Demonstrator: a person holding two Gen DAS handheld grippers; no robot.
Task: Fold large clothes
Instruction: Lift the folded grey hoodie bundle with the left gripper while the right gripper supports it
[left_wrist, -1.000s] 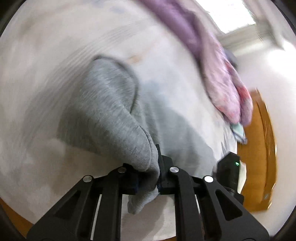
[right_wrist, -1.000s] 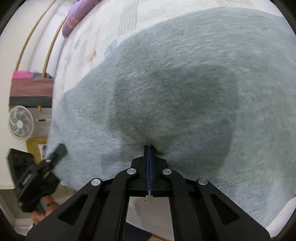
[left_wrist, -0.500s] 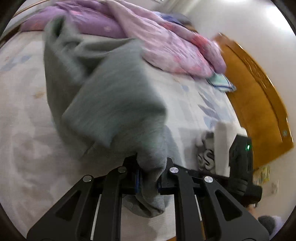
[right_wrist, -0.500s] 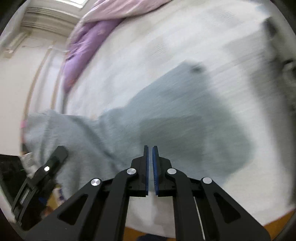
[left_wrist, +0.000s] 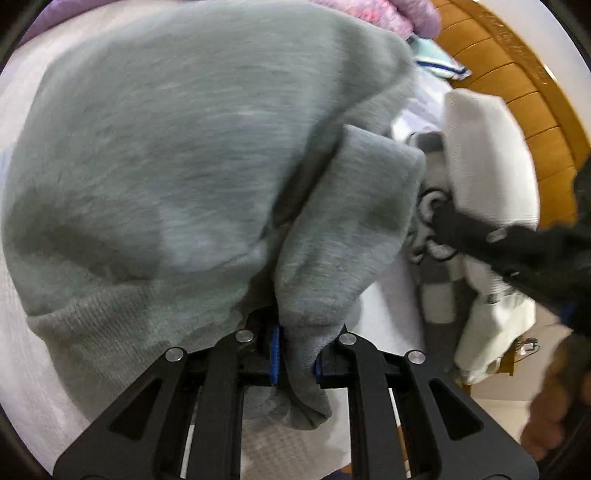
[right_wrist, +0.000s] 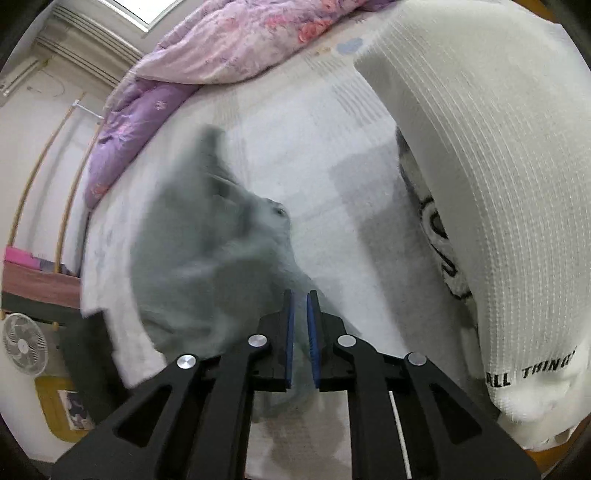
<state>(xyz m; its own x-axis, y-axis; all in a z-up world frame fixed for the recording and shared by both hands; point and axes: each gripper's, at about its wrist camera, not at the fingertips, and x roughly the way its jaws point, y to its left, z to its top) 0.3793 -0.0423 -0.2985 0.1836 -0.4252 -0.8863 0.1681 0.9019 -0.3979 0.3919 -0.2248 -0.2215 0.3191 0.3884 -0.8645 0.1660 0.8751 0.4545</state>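
Observation:
A large grey knit garment (left_wrist: 177, 155) fills the left wrist view, bunched and lifted over the white bed (left_wrist: 22, 369). My left gripper (left_wrist: 295, 350) is shut on a thick fold of it, with an end hanging below the jaws. In the right wrist view the same garment (right_wrist: 207, 258) shows blurred at left above the bed. My right gripper (right_wrist: 300, 332) is slightly open and empty, its blue pads a narrow gap apart. It also shows in the left wrist view (left_wrist: 517, 251) at the right.
A white ribbed garment with black lettering (right_wrist: 491, 184) lies folded on a grey printed one at the right. A purple and pink quilt (right_wrist: 207, 62) lies at the bed's far end. A wooden headboard (left_wrist: 517, 85) stands at the right, a fan (right_wrist: 24, 347) at the left.
My right gripper has let go of the grey garment and moved away toward the white folded clothes. My left gripper has swung the garment up and closer, still gripping it.

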